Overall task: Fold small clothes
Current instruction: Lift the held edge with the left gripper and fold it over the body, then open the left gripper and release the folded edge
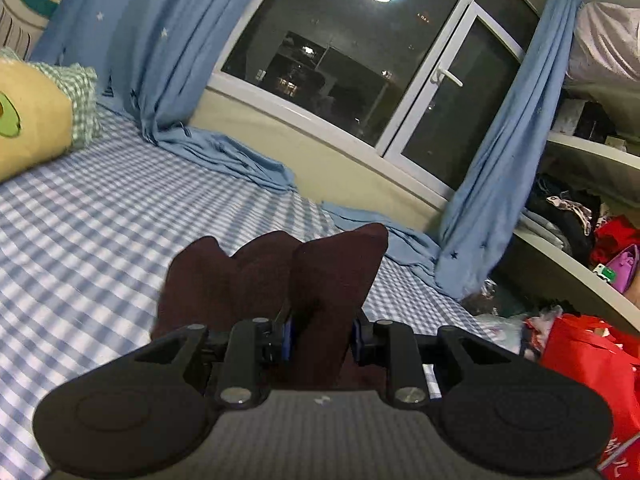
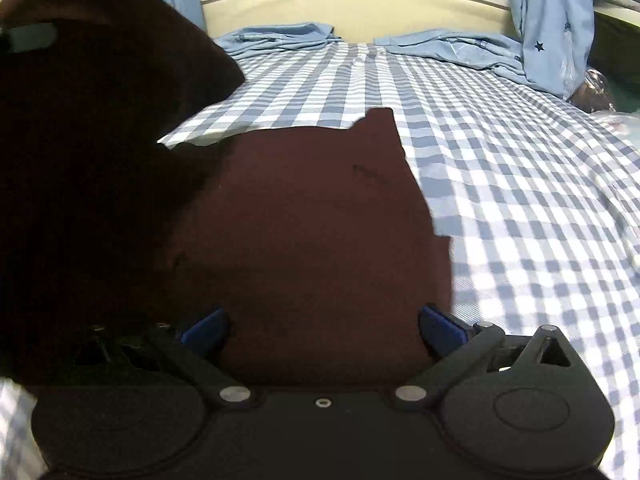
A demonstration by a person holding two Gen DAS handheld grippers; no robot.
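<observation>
My left hand-held gripper [image 1: 320, 332] is clamped narrow on a fold of a dark maroon garment [image 1: 272, 280], lifting it above the checked bed [image 1: 100, 220]. My right hand-held gripper [image 2: 322, 332] stands wide, with the cloth bunched between its blue pads [image 2: 440, 326]; I cannot tell whether they press it

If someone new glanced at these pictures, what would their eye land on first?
A dark maroon cloth garment fills the foreground, bunched between the left gripper pads and draped across the right gripper. Beneath lies a blue-and-white checked bedsheet; beyond, a dark night window.
</observation>
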